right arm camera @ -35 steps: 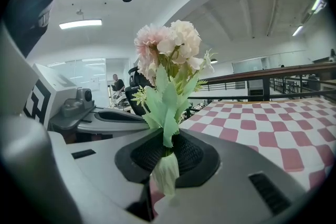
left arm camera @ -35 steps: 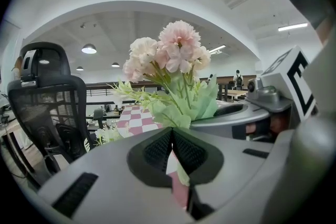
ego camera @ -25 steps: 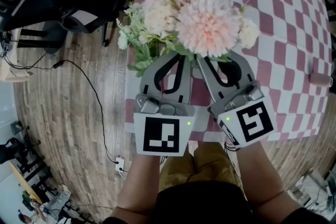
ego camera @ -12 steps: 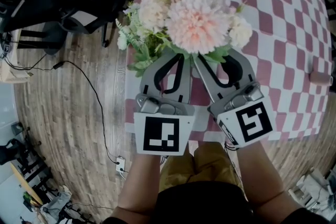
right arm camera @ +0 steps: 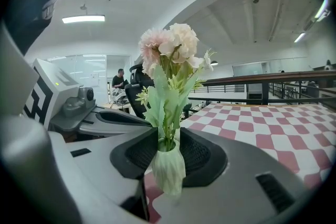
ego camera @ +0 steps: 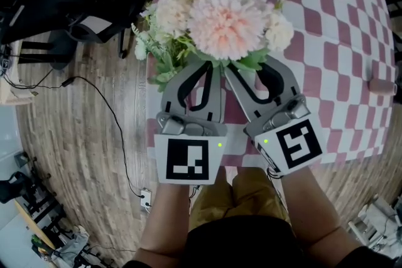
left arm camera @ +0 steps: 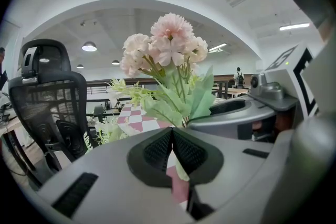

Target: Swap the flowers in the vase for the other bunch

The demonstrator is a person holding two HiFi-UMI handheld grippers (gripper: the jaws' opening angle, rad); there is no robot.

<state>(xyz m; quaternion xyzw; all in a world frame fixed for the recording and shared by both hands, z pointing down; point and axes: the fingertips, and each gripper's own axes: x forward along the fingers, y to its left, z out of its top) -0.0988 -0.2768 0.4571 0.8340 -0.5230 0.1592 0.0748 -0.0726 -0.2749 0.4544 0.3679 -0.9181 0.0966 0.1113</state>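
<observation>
The right tongs (right arm camera: 167, 136) have just been opening and now stand wide, one pad on either side of the pale green vase (right arm camera: 168, 170) without pressing it. The vase sits between them, let go. The left tongs (left arm camera: 172, 132) are closed, tips together right at the foot of the stems, and appear to pinch the pink flowers (ego camera: 229, 19) just above the vase mouth. Since a second ago the blooms have swung a little toward the left tongs in the head view, which fits a bunch now steadied from that side alone. For the job this likely means the vase has been left standing near the front left corner of the checked table (ego camera: 326, 16) and the old bunch is ready to be lifted out. Nothing has been swapped yet.

From the head view the blooms cover both sets of tips and the whole vase. The right gripper view cuts off the vase's base behind the tongs' own body, so whether it rests on the cloth cannot be seen. Leaves crowd the left tips, so that pinch is not cleanly shown either. White and green sprigs (ego camera: 143, 47) hang over the table's left edge; they may be the other bunch, but I cannot part them from the held one
</observation>
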